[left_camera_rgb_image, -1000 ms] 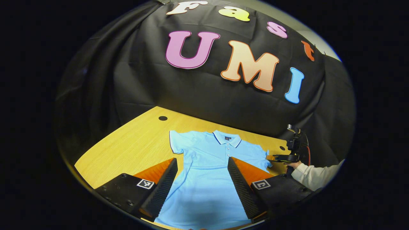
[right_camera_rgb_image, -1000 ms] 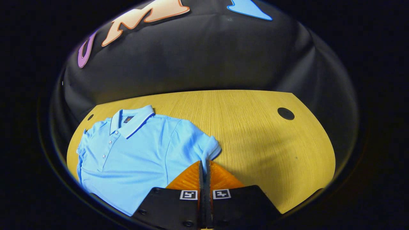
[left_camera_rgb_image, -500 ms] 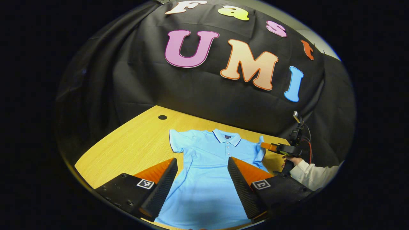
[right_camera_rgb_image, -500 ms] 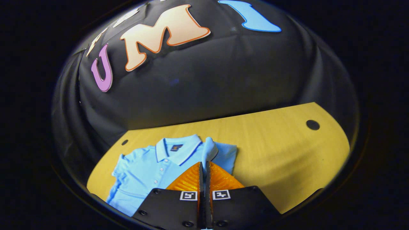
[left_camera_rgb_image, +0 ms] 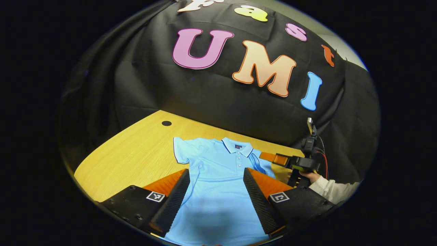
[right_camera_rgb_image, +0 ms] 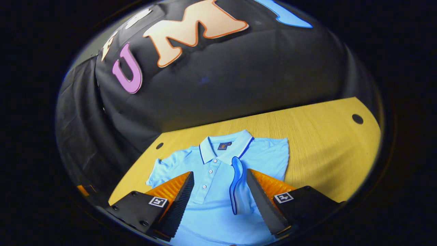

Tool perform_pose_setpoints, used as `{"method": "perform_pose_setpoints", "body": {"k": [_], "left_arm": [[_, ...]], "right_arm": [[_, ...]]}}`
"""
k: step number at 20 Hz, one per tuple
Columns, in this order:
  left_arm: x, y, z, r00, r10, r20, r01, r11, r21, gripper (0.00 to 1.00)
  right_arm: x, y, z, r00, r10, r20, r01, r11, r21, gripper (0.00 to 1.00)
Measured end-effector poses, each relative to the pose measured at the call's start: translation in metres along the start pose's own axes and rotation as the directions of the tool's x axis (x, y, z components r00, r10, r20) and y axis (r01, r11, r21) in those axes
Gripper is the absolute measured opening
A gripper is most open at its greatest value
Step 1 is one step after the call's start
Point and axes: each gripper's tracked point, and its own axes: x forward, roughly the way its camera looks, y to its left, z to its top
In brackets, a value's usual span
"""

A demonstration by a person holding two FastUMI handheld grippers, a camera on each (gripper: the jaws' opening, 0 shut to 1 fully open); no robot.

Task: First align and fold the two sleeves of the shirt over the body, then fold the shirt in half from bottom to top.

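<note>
Right gripper [right_camera_rgb_image: 218,191] wide open above shirt [right_camera_rgb_image: 218,205], sleeve [right_camera_rgb_image: 239,184] folded over.

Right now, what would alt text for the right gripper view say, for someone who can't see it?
A light blue polo shirt lies flat on a wooden table, one sleeve folded over its chest. The open right gripper hovers over it, a finger on each side of the folded sleeve.

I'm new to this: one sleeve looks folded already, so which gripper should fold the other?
Probably the left gripper: open, on the side of the flat sleeve. The right gripper hangs open over the folded sleeve.
</note>
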Motion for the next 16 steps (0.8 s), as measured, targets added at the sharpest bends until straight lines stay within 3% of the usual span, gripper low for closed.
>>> {"method": "perform_pose_setpoints", "body": {"k": [8,16], "left_arm": [[0.084,0.041,0.004,0.997,-0.058,-0.055,0.063,0.994,0.094,0.95],[0.181,0.092,-0.004,0.993,-0.042,-0.108,0.057,0.988,0.146,0.95]], "right_arm": [[-0.101,0.006,-0.021,0.992,-0.108,0.061,0.111,0.993,-0.044,0.97],[-0.189,0.004,-0.065,0.962,-0.268,0.056,0.264,0.962,0.068,0.97]]}}
